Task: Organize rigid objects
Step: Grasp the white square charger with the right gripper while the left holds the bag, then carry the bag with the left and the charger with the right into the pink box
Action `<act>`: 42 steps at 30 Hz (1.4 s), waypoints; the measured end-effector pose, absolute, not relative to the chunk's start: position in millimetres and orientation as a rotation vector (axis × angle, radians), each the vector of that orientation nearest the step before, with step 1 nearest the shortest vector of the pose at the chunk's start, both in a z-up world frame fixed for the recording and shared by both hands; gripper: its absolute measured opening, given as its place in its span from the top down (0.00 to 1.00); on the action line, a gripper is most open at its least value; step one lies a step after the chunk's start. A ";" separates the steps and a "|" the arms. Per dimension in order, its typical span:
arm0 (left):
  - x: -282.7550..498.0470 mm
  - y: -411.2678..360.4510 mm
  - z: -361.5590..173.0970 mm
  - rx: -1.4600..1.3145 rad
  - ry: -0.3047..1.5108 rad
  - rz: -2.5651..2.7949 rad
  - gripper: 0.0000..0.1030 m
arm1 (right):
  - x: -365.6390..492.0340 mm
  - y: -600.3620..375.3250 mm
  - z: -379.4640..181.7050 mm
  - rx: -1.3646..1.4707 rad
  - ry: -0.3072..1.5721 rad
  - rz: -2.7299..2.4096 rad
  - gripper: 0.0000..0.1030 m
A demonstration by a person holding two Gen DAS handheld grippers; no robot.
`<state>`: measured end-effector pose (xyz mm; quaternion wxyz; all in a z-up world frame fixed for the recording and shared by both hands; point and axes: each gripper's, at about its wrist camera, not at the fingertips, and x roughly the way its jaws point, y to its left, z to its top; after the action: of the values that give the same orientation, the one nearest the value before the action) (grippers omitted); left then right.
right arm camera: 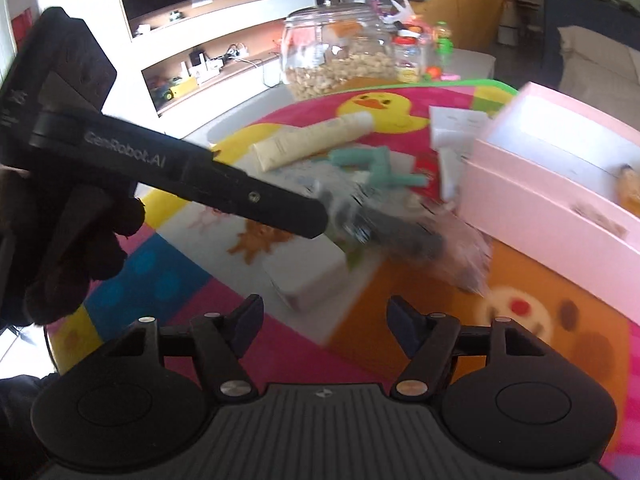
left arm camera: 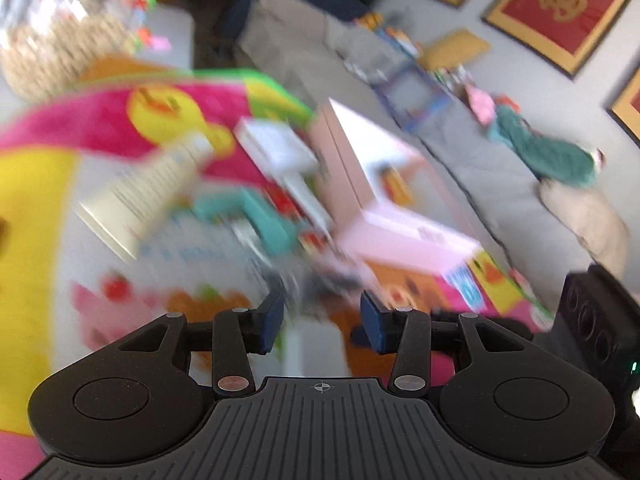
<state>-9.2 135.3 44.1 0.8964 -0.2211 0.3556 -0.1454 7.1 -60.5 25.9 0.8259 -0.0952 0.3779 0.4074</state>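
A pink open box (right arm camera: 556,184) stands on the colourful mat at the right; it also shows in the left wrist view (left arm camera: 384,184). A cream tube (right arm camera: 312,140), a teal plastic piece (right arm camera: 376,164) and a white packet (right arm camera: 452,128) lie on the mat beside it. The tube (left arm camera: 152,188) and teal piece (left arm camera: 252,216) appear blurred in the left wrist view. My left gripper (left arm camera: 322,322) is open and empty above the mat. Its black body (right arm camera: 192,168) crosses the right wrist view, with a blurred dark object (right arm camera: 400,236) at its tip. My right gripper (right arm camera: 324,322) is open and empty.
A glass jar of nuts (right arm camera: 340,52) and small bottles (right arm camera: 408,56) stand at the mat's far edge. A white block (right arm camera: 316,276) lies on the mat near my right gripper. A grey sofa (left arm camera: 500,184) runs behind the box.
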 end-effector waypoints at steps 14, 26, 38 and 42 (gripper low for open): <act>3.3 109.0 54.5 -0.206 0.668 -0.311 0.55 | -8.6 -117.3 24.2 -0.235 0.771 0.675 0.52; -4.4 60.4 41.7 0.034 0.802 -0.474 0.53 | 6.3 -168.3 10.9 -0.134 0.735 0.407 0.21; 7.2 29.1 35.4 0.212 0.799 -0.412 0.54 | 9.6 -168.6 10.1 -0.057 0.772 0.452 0.00; 12.9 31.0 21.8 0.166 0.818 -0.388 0.50 | 8.2 -168.9 10.5 -0.051 0.785 0.453 0.00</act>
<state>12.9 31.0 21.8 0.8960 0.0802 0.3945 -0.1875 8.2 -168.9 10.5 0.8988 -0.0248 0.3790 0.2189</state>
